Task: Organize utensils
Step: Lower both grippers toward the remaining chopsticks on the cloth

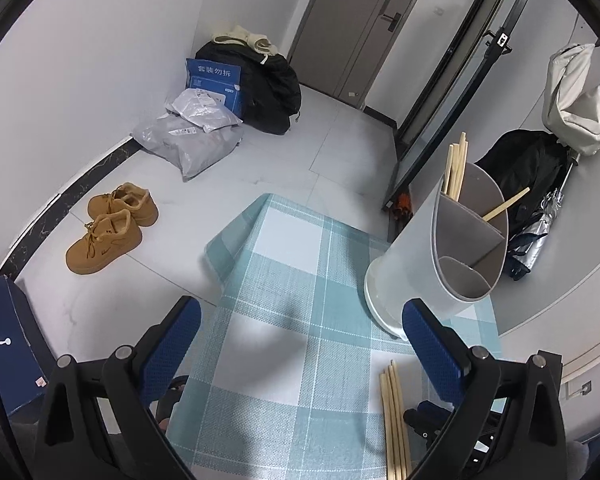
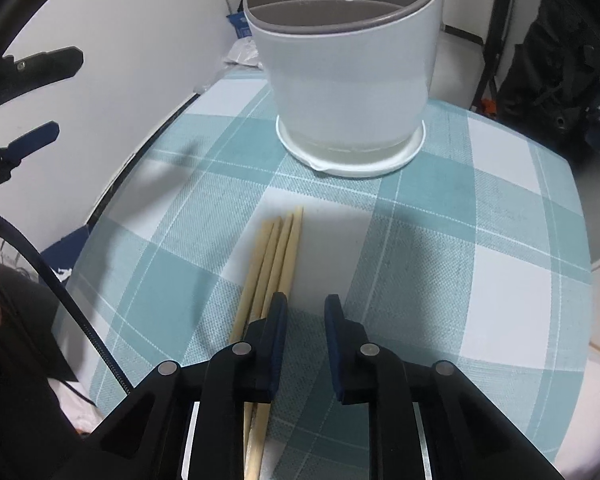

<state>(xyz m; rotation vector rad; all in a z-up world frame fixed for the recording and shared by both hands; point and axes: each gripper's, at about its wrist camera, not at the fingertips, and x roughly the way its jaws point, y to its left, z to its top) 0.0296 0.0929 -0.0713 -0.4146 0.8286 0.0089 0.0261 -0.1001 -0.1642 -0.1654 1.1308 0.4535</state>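
Observation:
A white utensil holder (image 1: 420, 264) (image 2: 348, 80) with grey divided compartments stands on the teal plaid tablecloth (image 1: 280, 340) (image 2: 460, 240). Several wooden chopsticks (image 1: 456, 172) stick out of its far compartment, and a single one (image 1: 506, 204) leans in another. A bundle of loose chopsticks (image 1: 396, 420) (image 2: 276, 256) lies on the cloth in front of the holder. My right gripper (image 2: 306, 312) points down at the cloth with a narrow gap between its pads and nothing in that gap; the bundle runs under its left finger. My left gripper (image 1: 300, 320) (image 2: 40, 96) hangs wide open and empty left of the holder.
On the floor beyond the table lie tan shoes (image 1: 108, 228), grey parcel bags (image 1: 196, 140) and a dark jacket (image 1: 268, 92). A blue shoe box (image 1: 4, 340) stands at the left. A black backpack (image 1: 532, 176) and folded umbrella (image 1: 540, 216) sit behind the holder.

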